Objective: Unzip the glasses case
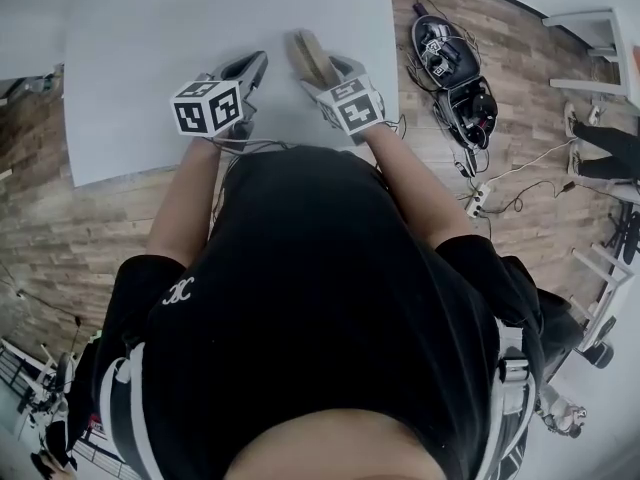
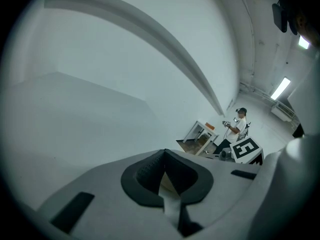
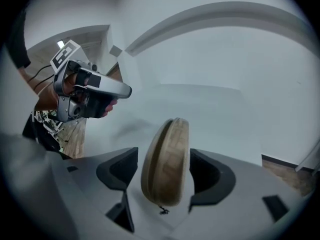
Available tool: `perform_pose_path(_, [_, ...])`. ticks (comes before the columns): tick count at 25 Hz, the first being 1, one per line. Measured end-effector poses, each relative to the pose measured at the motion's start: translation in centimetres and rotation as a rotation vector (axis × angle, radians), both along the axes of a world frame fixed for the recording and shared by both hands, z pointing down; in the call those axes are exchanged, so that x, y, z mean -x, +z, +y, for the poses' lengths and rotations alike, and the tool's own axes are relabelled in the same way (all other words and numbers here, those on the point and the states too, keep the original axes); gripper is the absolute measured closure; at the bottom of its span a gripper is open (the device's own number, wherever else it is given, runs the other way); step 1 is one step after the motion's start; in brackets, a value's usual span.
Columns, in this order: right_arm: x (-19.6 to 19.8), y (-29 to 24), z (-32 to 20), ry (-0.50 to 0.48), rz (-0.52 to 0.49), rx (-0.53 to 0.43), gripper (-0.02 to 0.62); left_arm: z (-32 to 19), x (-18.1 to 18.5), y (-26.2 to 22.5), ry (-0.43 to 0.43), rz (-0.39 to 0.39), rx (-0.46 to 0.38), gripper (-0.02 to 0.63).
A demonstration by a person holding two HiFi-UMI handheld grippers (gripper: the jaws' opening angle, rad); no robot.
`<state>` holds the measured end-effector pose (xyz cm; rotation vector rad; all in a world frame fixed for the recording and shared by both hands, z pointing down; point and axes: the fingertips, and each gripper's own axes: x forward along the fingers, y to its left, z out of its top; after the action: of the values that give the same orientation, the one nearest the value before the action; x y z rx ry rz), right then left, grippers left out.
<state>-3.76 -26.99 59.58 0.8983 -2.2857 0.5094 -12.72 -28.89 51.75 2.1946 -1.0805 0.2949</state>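
Note:
A tan oval glasses case [image 3: 167, 161] stands on its edge between my right gripper's [image 3: 165, 159] jaws, which are closed wide on its two faces. Its seam runs up the left side and a small dark zip pull [image 3: 161, 210] hangs below it. In the head view the case [image 1: 310, 56] sticks out ahead of the right gripper [image 1: 322, 68] over the white table [image 1: 150, 28]. My left gripper [image 1: 252, 68] hovers just left of it, shut and empty, its pads [image 2: 150, 171] pressed together. The right gripper view shows the left gripper [image 3: 117, 90] off to the left of the case.
The table's near edge runs just before my body. On the wooden floor to the right lie black equipment [image 1: 455, 78], cables and a power strip [image 1: 478, 200]. A person's legs [image 1: 600, 148] show at far right; another person [image 2: 239, 126] sits far off by a small table [image 2: 200, 134].

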Motion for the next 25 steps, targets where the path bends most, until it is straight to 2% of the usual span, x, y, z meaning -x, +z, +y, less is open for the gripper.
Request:
perform_pose_path(4, [0.1,-1.1,0.6,0.009,-0.033,-0.02,0.29,0.4,0.6,0.0,-0.04,0.098,0.057,0.604])
perform_pose_path(7, [-1.0,-3.0,0.6,0.051,-0.101,-0.062,0.292,0.5,0.4,-0.4,-0.06,0.114,0.049,0.604])
perform_pose_path(8, [-1.6,-3.9,0.4,0.079,-0.126,-0.094,0.317,0.4,0.3,-0.7,-0.072,0.118,0.041,0.604])
perform_pose_path(9, [-2.4,-4.9,0.1,0.113,-0.14,-0.133,0.514,0.3,0.2,-1.1,-0.085,0.115,0.029,0.604])
perform_pose_path(10, [-3.2,-5.8,-0.2,0.144,-0.14,-0.169,0.58,0.1,0.1,-1.6,-0.097,0.1,0.013,0.604])
perform_pose_path(15, [-5.3,-9.0,-1.1,0.196,-0.189,-0.22,0.581,-0.4,-1.2,-3.4,-0.118,-0.024,-0.064,0.604])
perform_pose_path(18, [-6.1,-10.5,-1.2,0.199,-0.226,-0.236,0.581,0.0,-2.5,-3.8,-0.123,-0.038,-0.076,0.604])
perform_pose_path(22, [-6.4,-12.2,-0.5,0.156,-0.293,-0.238,0.581,1.3,-3.7,-3.5,-0.114,-0.075,-0.067,0.604])
perform_pose_path(25, [-7.4,-12.5,-0.9,0.143,-0.305,-0.232,0.581,1.6,-4.8,-3.3,-0.112,-0.094,-0.057,0.604])
